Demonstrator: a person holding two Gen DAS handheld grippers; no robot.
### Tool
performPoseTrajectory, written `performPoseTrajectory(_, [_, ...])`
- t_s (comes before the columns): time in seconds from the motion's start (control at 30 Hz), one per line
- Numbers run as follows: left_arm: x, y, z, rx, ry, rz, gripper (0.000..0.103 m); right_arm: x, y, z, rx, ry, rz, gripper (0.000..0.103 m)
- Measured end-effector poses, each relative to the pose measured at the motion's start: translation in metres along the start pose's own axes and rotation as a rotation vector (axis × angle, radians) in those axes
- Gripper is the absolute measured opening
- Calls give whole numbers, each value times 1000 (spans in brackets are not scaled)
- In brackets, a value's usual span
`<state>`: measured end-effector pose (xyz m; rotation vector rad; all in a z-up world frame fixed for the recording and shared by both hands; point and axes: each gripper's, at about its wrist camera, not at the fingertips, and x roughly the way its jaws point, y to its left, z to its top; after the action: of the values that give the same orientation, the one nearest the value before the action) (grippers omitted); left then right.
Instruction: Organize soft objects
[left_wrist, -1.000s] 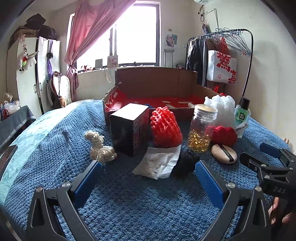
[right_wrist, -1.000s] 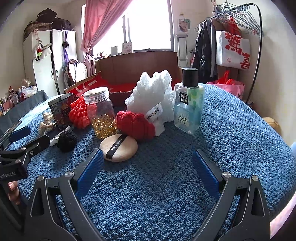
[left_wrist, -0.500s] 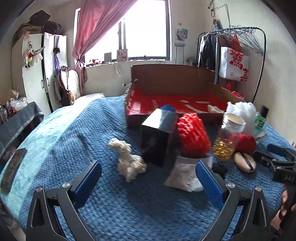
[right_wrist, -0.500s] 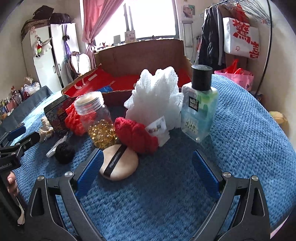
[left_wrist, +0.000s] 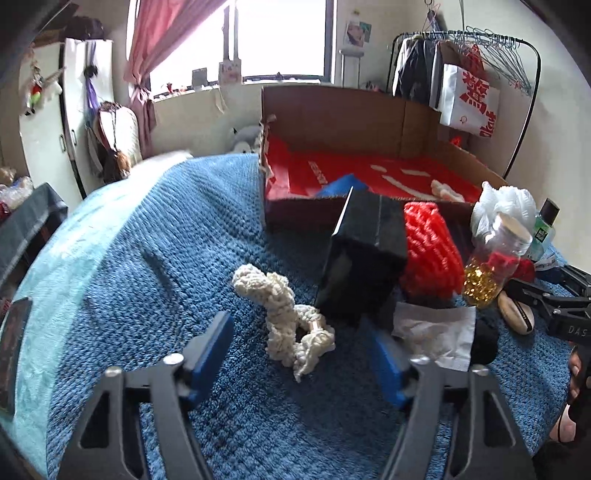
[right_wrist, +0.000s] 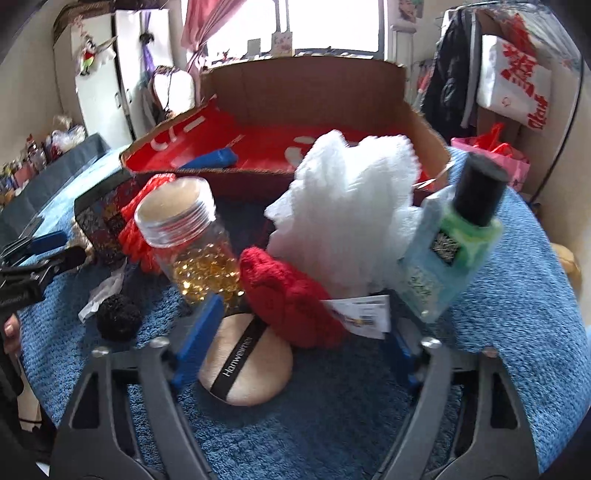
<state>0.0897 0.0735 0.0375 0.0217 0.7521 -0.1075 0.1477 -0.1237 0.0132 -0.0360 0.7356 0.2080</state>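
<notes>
A cream knotted rope piece (left_wrist: 284, 317) lies on the blue blanket (left_wrist: 155, 266). It sits between the fingers of my left gripper (left_wrist: 295, 332), whose jaws are closing; the pads stand apart from it. A red knitted piece (right_wrist: 288, 295) with a paper tag and a beige powder puff (right_wrist: 243, 365) lie between the fingers of my right gripper (right_wrist: 303, 321). Its jaws are closing too, with no pad seen pressing. A white mesh pouf (right_wrist: 351, 214) stands behind the red piece. A red foam net (left_wrist: 432, 251) leans by a black box (left_wrist: 362, 258).
An open cardboard box (left_wrist: 332, 110) with red lining stands at the back and holds a blue item (left_wrist: 340, 184). A jar of golden beads (right_wrist: 195, 251), a green bottle (right_wrist: 450, 251), a black pom (right_wrist: 118, 317) and white tissue (left_wrist: 436, 332) crowd the blanket.
Both grippers came closer to the objects and their jaws narrowed. The left view swung over to the cream rope piece; the right one closed in on the red knit and puff.
</notes>
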Motion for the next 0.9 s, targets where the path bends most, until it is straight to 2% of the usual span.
performPoseTrajectory(0.03, [3, 1, 0, 2, 13, -12, 49, 2, 0, 0, 1, 11, 4, 52])
performPoseTrajectory(0.07, [6, 1, -1, -1, 26, -28, 34, 4, -1, 0, 6, 16, 2, 47])
performPoseTrajectory(0.1, [9, 2, -2, -12, 40, -51, 34, 2, -3, -1, 15, 8, 17, 46])
performPoseTrajectory(0.3, [-3, 0, -8, -34, 8, -63, 29, -14, -6, -5, 20, -41, 41, 39])
performPoseTrajectory(0.53, [-26, -9, -15, -31, -25, -91, 27, -48, -5, -9, 15, -118, 60, 38])
performPoseTrajectory(0.9, [-46, -28, -27, -1, -61, -121, 27, -71, -9, -31, 29, -135, 61, 38])
